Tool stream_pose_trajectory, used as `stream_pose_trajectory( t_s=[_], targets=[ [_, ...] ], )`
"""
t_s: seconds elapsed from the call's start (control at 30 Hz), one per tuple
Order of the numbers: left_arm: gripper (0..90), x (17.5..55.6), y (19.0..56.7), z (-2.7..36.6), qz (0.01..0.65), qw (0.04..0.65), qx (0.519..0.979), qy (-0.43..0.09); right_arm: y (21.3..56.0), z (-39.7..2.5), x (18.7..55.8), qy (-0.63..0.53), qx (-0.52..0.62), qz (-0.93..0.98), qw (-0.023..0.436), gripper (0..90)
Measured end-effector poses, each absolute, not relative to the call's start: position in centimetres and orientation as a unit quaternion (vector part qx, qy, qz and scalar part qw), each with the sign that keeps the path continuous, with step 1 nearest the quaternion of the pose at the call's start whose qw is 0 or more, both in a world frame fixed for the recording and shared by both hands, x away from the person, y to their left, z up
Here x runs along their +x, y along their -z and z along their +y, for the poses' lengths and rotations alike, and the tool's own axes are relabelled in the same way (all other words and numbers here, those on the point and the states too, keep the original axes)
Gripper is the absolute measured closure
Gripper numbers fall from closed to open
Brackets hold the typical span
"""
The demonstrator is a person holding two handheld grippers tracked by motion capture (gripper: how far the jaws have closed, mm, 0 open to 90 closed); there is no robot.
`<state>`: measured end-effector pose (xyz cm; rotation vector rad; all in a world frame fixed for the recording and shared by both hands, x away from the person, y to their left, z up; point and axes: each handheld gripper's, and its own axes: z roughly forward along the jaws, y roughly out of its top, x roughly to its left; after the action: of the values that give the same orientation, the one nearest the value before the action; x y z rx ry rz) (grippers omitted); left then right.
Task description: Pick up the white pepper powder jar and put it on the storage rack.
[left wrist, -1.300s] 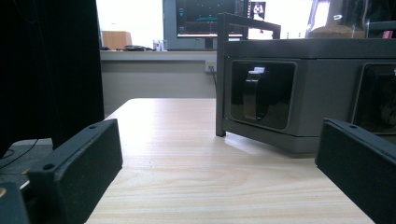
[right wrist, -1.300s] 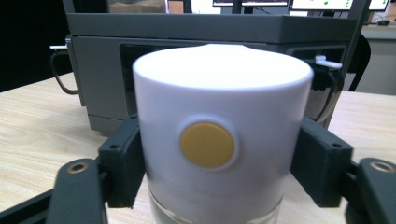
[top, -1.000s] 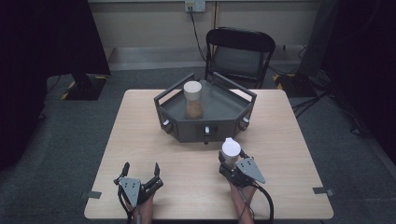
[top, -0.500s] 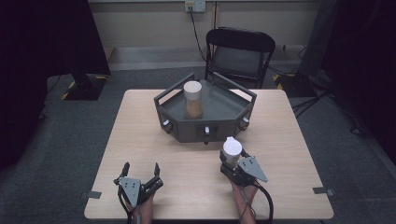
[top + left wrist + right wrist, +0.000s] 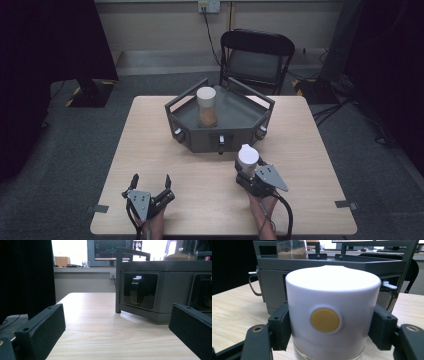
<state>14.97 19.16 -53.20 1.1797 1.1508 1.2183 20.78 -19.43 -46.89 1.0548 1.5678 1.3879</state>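
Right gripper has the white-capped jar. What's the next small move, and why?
Probably lift the jar and carry it forward over the tray. The right gripper is shut on it just short of the tray's front wall, another jar already stands inside, and the left gripper rests open.

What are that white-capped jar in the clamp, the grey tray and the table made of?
The jar's cap looks like smooth, slightly glossy white plastic with a yellow dot; the body below seems clear glass or plastic, hard to tell which. The right gripper clamps it. The tray looks like matte grey plastic or painted metal, evenly dull. The table shows pale wood grain, probably laminate.
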Motion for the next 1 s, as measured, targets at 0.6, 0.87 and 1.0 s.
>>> stream_pose_trajectory(
  t_s=[0.6, 0.87, 1.0],
  targets=[
    [0.0, 15.0, 53.2, 19.2, 0.480, 0.519, 0.492, -0.508, 43.5, -20.1, 21.1, -0.559, 0.399, 0.626, 0.370, 30.3],
    [0.0, 15.0, 53.2, 19.2, 0.480, 0.519, 0.492, -0.508, 42.4, -20.1, 21.2, -0.559, 0.389, 0.630, 0.373, 30.3],
    [0.0, 15.0, 53.2, 19.2, 0.480, 0.519, 0.492, -0.508, 41.7, -20.1, 21.4, -0.560, 0.387, 0.630, 0.374, 30.3]
  ],
)
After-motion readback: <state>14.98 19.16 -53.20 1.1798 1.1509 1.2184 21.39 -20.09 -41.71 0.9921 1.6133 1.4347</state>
